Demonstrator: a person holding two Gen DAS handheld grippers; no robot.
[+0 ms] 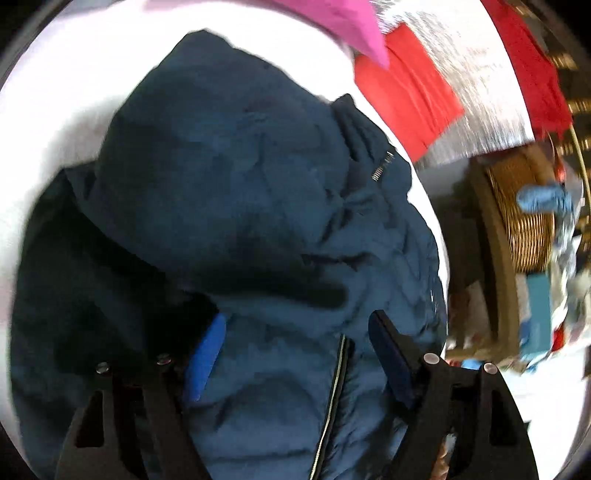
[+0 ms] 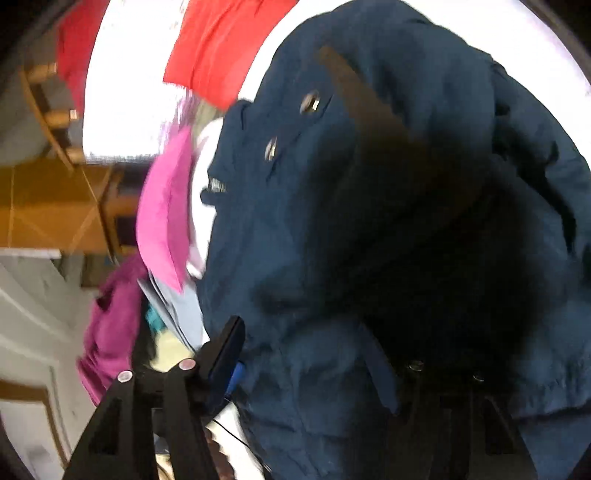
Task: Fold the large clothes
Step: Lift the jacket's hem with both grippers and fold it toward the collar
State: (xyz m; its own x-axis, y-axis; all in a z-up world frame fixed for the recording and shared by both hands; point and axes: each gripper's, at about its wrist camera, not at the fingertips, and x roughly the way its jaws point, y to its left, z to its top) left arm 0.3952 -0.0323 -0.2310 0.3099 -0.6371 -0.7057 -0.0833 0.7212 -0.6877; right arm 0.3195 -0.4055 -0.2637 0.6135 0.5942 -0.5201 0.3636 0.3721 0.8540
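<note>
A dark navy padded jacket (image 1: pixel 236 206) with a hood and a zipper lies bunched on a white surface (image 1: pixel 74 85). My left gripper (image 1: pixel 295 350) is open right above it, its blue-padded fingers (image 1: pixel 205 363) spread wide over the zipper area. In the right wrist view the same jacket (image 2: pixel 369 221) fills most of the frame, with two metal snaps showing. My right gripper (image 2: pixel 332 354) is low against the jacket; its left finger (image 2: pixel 225 350) shows, the right finger is buried in dark fabric, so its state is unclear.
A pink garment (image 1: pixel 347 26) and a red garment (image 1: pixel 406 88) lie on the white surface beyond the jacket. A wicker basket (image 1: pixel 524 221) with a blue item stands off to the right. A magenta garment (image 2: pixel 110 325), wooden furniture (image 2: pixel 55 206) and a chair (image 2: pixel 44 110) sit left.
</note>
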